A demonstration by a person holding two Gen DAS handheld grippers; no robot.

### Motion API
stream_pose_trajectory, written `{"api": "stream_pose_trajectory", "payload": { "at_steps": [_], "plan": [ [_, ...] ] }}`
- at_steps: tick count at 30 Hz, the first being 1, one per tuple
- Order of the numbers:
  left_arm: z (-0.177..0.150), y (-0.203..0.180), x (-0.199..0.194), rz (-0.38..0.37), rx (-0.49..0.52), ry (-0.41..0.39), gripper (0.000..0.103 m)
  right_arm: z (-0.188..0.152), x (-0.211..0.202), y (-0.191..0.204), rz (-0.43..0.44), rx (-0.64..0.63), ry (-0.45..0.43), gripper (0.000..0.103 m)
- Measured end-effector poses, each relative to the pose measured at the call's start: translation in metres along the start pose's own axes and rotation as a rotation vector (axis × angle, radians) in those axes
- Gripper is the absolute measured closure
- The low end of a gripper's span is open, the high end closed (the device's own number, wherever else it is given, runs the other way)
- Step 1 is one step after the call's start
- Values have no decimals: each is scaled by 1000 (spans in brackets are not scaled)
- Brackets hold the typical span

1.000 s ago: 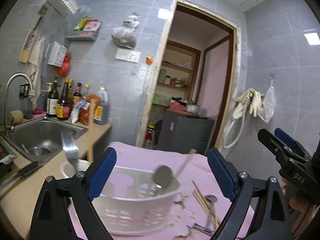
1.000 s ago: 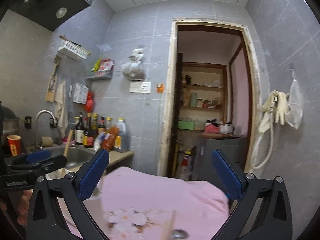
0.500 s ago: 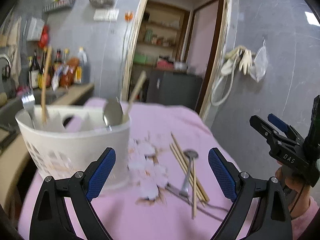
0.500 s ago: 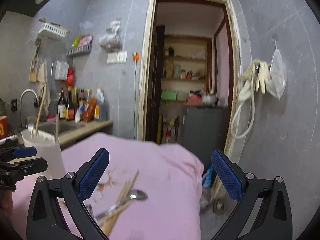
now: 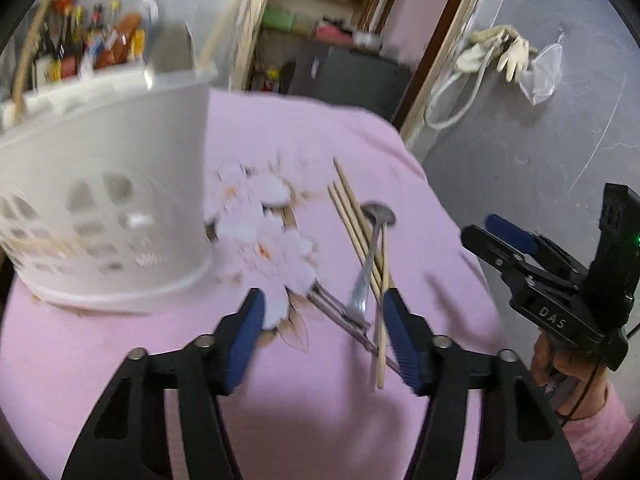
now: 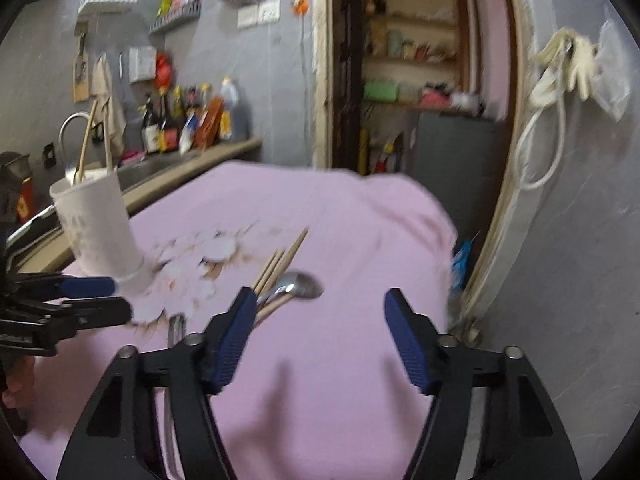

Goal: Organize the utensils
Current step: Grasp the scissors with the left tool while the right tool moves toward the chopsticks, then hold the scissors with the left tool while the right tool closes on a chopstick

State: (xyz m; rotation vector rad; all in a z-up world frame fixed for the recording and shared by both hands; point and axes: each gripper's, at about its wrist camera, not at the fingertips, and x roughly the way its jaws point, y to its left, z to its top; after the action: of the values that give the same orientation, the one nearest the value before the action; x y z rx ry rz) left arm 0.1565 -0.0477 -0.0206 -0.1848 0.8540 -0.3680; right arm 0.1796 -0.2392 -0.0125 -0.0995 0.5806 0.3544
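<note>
A metal spoon (image 5: 370, 248) lies across several wooden chopsticks (image 5: 354, 216) on the pink cloth (image 5: 304, 420), with a metal fork (image 5: 344, 318) under them. A white perforated utensil basket (image 5: 100, 200) stands to the left and holds chopsticks and a fork. My left gripper (image 5: 322, 312) is open and empty, low over the fork and spoon handle. My right gripper (image 6: 320, 312) is open and empty above the cloth, right of the spoon (image 6: 298, 284) and chopsticks (image 6: 280, 260). The right gripper also shows at the right of the left wrist view (image 5: 504, 240). The basket shows in the right wrist view (image 6: 96, 224).
A kitchen counter with a sink and several bottles (image 6: 184, 120) runs along the left wall. An open doorway (image 6: 412, 72) with shelves is behind the table. Gloves and a hose (image 6: 568, 64) hang on the right wall. The cloth's right edge (image 6: 444, 240) drops off near the wall.
Both grippers have tilted down and moved closer to the table. The left gripper now sits low over the fork and spoon handle. The basket has shifted left in the left view.
</note>
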Motion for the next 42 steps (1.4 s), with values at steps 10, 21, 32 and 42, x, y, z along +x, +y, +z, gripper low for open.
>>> {"api": "stream_pose_trajectory", "payload": {
  "at_steps": [10, 21, 32, 42],
  "plan": [
    [9, 7, 34, -48, -64, 176, 80, 2, 33, -3, 120, 36, 154, 62],
    [28, 17, 50, -67, -62, 205, 90, 9, 76, -8, 215, 124, 292, 62],
    [29, 16, 52, -81, -6, 208, 99, 17, 94, -16, 231, 190, 362, 90],
    [24, 11, 48, -155, -6, 266, 97, 13, 77, -14, 192, 78, 387, 98]
  ]
}}
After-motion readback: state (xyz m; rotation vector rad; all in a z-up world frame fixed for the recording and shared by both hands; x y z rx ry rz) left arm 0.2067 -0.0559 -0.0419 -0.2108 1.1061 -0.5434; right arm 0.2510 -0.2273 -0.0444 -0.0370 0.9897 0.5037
